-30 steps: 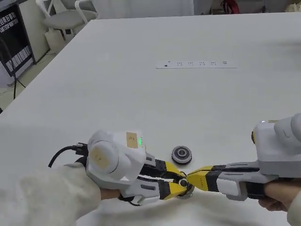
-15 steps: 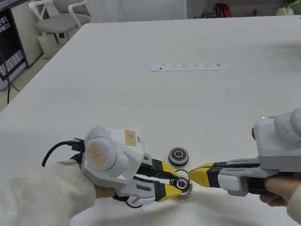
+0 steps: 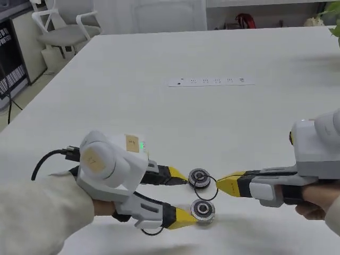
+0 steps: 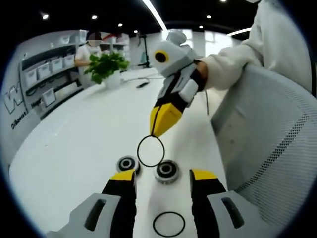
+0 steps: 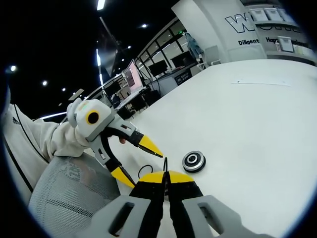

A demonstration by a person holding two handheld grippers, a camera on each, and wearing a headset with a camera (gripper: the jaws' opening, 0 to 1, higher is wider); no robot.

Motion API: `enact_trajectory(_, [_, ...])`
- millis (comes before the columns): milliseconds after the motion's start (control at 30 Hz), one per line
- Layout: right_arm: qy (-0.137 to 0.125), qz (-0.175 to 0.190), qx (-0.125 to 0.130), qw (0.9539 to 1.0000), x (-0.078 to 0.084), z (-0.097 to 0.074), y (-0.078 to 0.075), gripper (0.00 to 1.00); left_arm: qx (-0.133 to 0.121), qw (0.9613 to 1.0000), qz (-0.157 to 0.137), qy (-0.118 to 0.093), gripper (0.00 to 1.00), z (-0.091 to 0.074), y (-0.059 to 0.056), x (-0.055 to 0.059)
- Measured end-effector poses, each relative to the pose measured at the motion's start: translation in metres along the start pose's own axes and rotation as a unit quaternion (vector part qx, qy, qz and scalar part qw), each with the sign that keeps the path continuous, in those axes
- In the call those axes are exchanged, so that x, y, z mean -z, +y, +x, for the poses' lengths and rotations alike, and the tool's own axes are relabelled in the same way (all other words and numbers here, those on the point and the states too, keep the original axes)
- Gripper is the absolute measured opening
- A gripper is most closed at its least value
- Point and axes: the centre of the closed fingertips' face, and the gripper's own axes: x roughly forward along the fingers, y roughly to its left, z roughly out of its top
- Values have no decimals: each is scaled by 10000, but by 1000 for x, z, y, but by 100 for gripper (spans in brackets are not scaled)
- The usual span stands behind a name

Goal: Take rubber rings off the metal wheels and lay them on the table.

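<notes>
The right gripper point(image 3: 220, 184) has its tongs pressed together on a thin black ring point(image 4: 151, 165) and holds it just above the table point(image 3: 159, 106), dangling over the two wheels. That looks like a ring freshly off and on its way to being laid down. The left gripper point(image 3: 188, 196) has its tongs apart, one tip beside the far wheel point(image 3: 199, 178) and the other against the near wheel point(image 3: 203, 210), probably to steady them while the ring comes away. The near wheel shows a bright bare rim. The far one looks darker at the edge, so it may yet carry its ring, though that is hard to tell. A second ring point(image 4: 168, 224) lies flat on the table between the left tongs, well back from the wheels, apparently put where it won't roll or get in the way. A white strip point(image 3: 210, 81) with small dark marks lies further up the table, its marks too small to read. On the wall, large letters begin with "W" point(image 5: 237, 20), with "Diligent" point(image 5: 252, 42) beneath — the rest is cut off. A tan sticker point(image 3: 132, 142) on the left gripper is unreadable.
</notes>
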Motion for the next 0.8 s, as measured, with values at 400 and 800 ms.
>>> enact_trajectory(400, [-193,21,-146,9997,-24,-4,13,0,-394,9992,-44,-111,58,-30,11,-4])
enact_trajectory(800, [-379,245,-419,9981,-47,0,32,0,-744,9969,-216,-161,68,-59,10,2])
